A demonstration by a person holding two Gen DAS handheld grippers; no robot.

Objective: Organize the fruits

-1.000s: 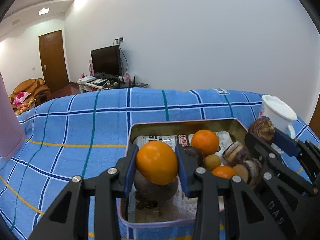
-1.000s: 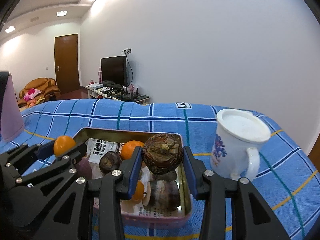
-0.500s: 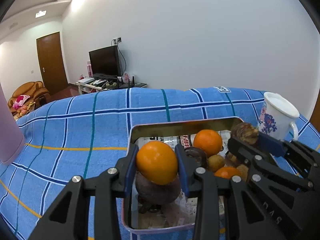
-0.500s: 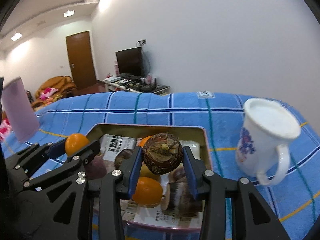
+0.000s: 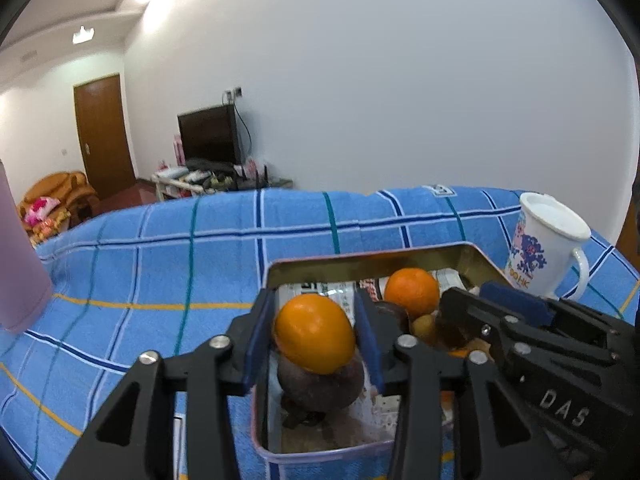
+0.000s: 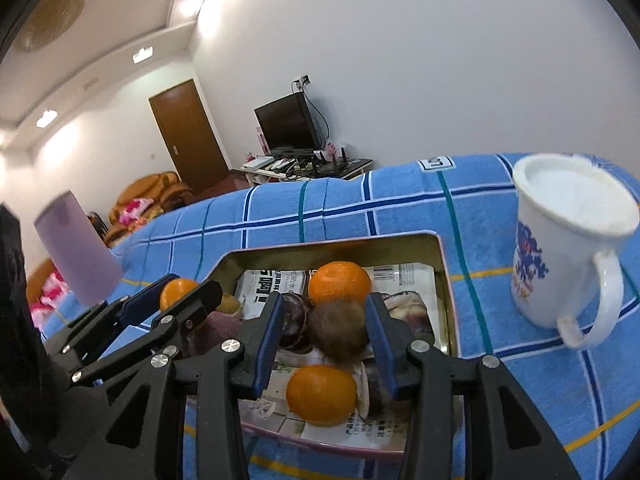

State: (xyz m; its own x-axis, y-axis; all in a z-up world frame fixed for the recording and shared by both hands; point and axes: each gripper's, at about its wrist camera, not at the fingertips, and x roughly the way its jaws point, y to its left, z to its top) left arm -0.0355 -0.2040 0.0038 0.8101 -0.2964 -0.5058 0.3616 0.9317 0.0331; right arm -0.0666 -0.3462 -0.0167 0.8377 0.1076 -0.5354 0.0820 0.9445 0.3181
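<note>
An open tin (image 5: 360, 258) lined with newspaper holds oranges and dark fruits on the blue checked cloth. My left gripper (image 5: 312, 332) hangs over its near left corner and its jaws are opening. An orange (image 5: 314, 334) sits between the pads with a gap on each side, resting on a dark purple fruit (image 5: 320, 384). My right gripper (image 6: 324, 328) is over the tin's middle. A blurred brown round fruit (image 6: 338, 330) lies low between its pads, away from the left pad. The right wrist view shows the left gripper (image 6: 188, 292) with that orange (image 6: 176, 294).
A white mug (image 6: 560, 248) with a blue print stands just right of the tin (image 6: 328, 250). A pink cup (image 6: 76, 252) stands far left on the cloth. Two more oranges (image 6: 340, 282) (image 6: 322, 394) lie in the tin. Beyond the table are a TV, a door and a sofa.
The left jaws have spread away from the orange, which now rests on the dark fruit. The brown fruit has sunk lower between the right pads, and the right gripper has rolled.
</note>
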